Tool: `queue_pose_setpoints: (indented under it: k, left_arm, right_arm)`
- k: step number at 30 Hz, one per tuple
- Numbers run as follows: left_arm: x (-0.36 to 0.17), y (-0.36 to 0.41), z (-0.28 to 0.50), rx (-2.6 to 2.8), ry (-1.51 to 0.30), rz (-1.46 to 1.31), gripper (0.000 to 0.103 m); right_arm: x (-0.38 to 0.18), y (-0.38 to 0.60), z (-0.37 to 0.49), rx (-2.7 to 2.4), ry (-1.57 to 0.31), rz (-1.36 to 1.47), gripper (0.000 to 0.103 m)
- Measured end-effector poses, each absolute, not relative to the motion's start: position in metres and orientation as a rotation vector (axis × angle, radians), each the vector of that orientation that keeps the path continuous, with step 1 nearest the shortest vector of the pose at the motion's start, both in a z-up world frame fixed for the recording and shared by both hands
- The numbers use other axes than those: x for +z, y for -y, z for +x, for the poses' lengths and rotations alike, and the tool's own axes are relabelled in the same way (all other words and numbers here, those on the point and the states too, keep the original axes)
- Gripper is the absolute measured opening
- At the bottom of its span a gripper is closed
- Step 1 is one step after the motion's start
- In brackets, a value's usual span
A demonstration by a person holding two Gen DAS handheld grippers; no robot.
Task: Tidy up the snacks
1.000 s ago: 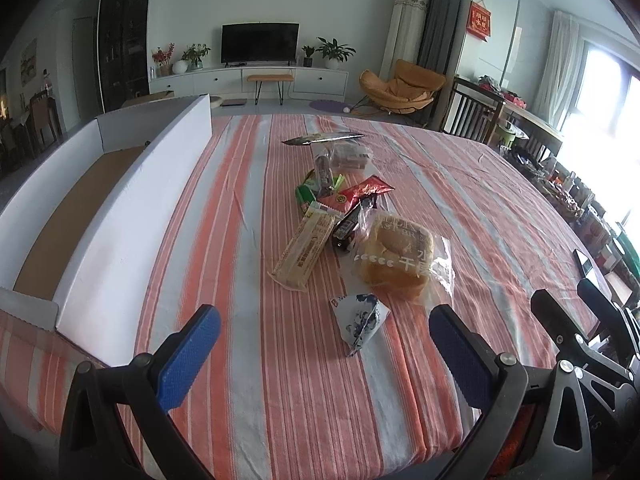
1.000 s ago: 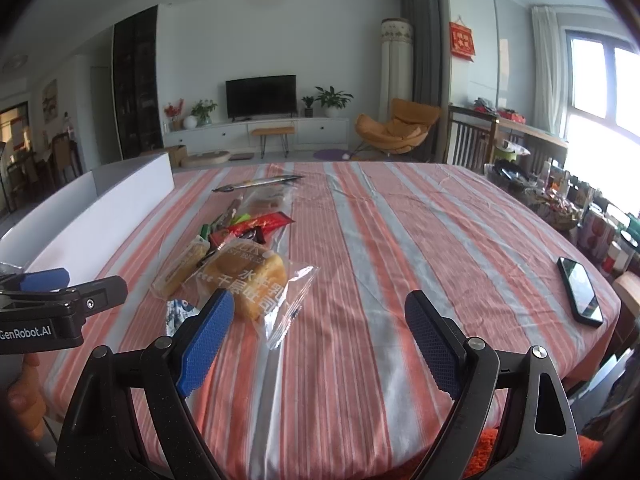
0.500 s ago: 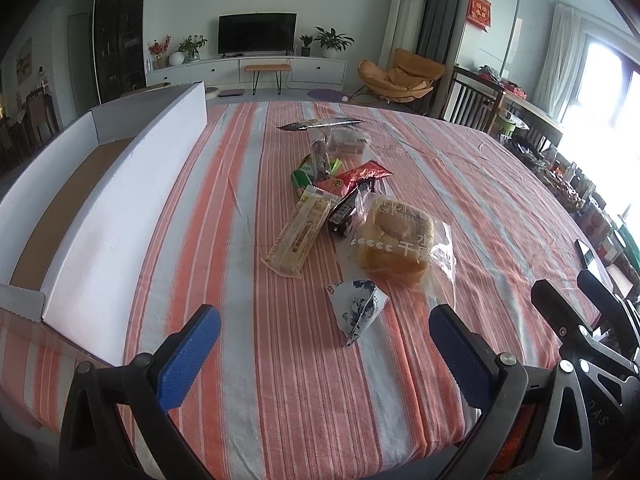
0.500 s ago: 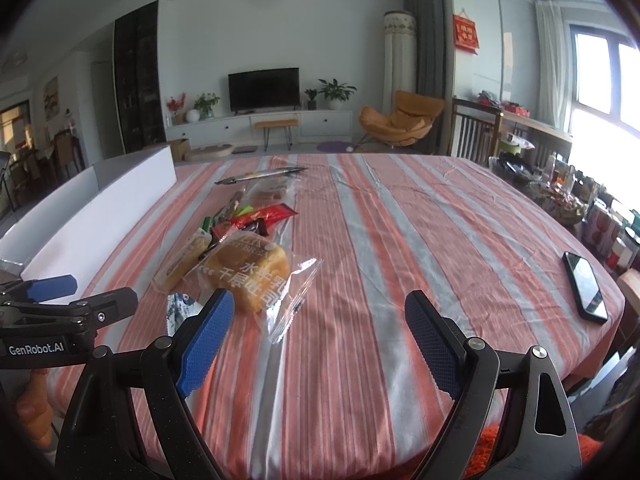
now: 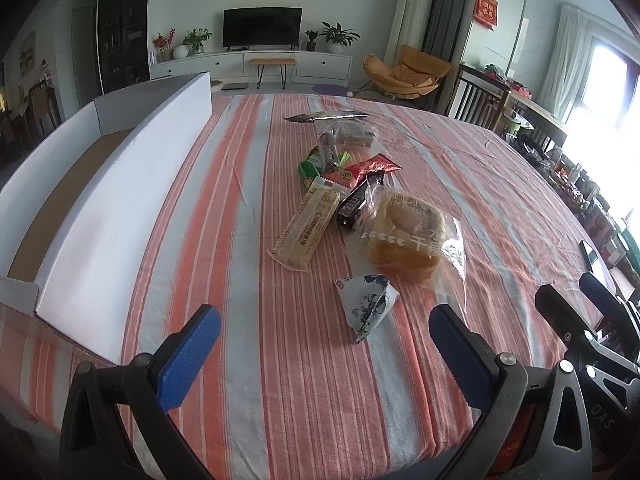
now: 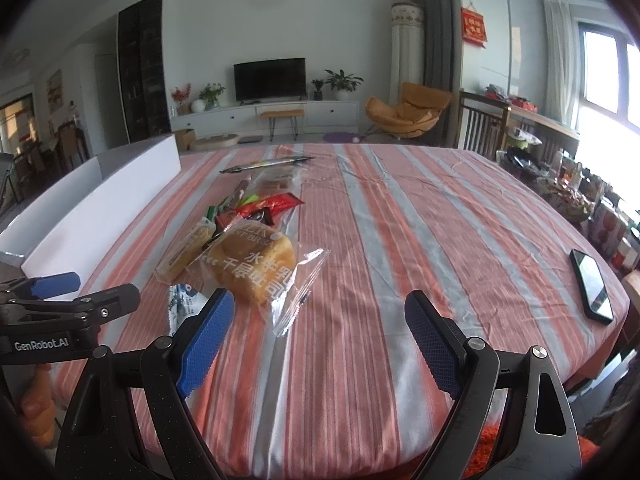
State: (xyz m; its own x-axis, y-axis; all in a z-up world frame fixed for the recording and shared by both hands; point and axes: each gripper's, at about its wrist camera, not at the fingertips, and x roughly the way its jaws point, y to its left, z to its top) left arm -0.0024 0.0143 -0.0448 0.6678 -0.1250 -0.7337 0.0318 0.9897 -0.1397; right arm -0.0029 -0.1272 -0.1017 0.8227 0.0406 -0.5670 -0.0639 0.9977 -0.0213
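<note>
snack sorting: basically not started yet

nothing's in the box [image 5: 120,208] afaict. the white cardboard box sits open on the left side of the bench [image 5: 480,168], brown floor showing and bare as far as i can see. every snack is still out on the striped cloth in one loose pile mid-bench, well apart from the box, so the whole job is left imo.

left gripper [image 5: 324,356] hangs over the near edge, fingers spread wide, holding nothing. the little blue-and-white triangular packet [image 5: 366,304] lies just ahead of it, prob the easiest first grab. right gripper [image 6: 320,344] is the same deal: fingers wide apart, empty, pointed at the bread bag [image 6: 256,264].

pile also has a long cracker pack [image 5: 306,226], a red wrapper [image 5: 360,170], some green ones [image 5: 310,168], a dark bar, a clear packet further back and a silvery flat one behind that.

writing: bread bag has big white chinese characters, i can make out 千层 and not much else w/ confidence. "genrobot.ai" is printed on the left gripper's body in the right wrist view. cracker pack text is too small to read. a phone [image 6: 592,284] lies at the right edge, not part of this.
</note>
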Motion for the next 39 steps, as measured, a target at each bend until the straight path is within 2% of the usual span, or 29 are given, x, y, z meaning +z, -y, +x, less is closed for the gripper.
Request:
queue_pose_setpoints:
  k: [39]
  left_arm:
    - [-0.0468, -0.0078, -0.0041, -0.088, -0.834, -0.058, 0.103]
  right_arm:
    - [-0.1031, 0.1316, -0.0037, 0.062, -0.608, -0.011, 0.090]
